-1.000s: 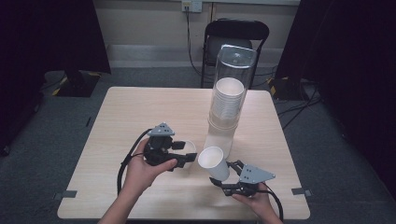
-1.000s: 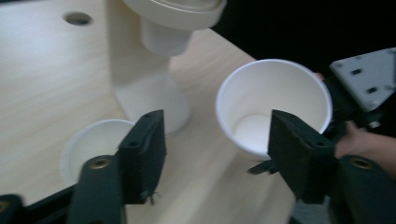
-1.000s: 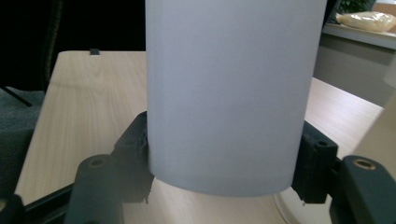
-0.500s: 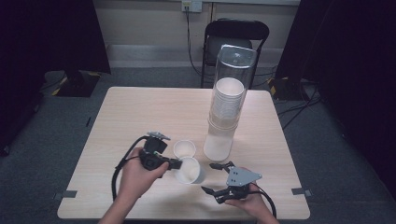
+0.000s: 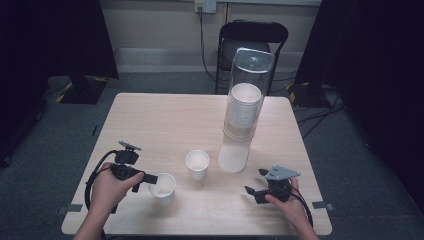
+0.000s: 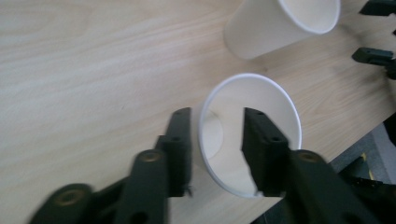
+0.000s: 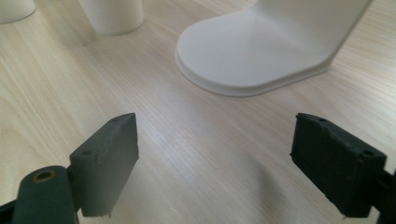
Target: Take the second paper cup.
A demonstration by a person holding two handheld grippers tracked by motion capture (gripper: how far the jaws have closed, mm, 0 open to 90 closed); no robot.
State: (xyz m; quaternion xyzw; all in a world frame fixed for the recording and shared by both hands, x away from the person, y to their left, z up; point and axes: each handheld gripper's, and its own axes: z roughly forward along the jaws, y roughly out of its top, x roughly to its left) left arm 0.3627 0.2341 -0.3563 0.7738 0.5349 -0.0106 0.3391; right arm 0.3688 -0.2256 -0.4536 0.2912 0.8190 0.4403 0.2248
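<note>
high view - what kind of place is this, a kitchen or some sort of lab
Likely a lab or recording studio, not a kitchen: a bare wooden table with a cup dispenser, dark curtains around it, and a folding chair against the wall.

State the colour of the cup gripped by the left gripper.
The cup is white, clearest in the left gripper view, with the left gripper clamping its rim.

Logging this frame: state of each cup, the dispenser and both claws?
White paper cup at the left claw: upright, wall pinched.
Second white paper cup: upright, free, empty.
Clear tube cup dispenser: upright, holds a cup stack.
Left claw: shut on the cup wall.
Right claw: open, empty.
</note>
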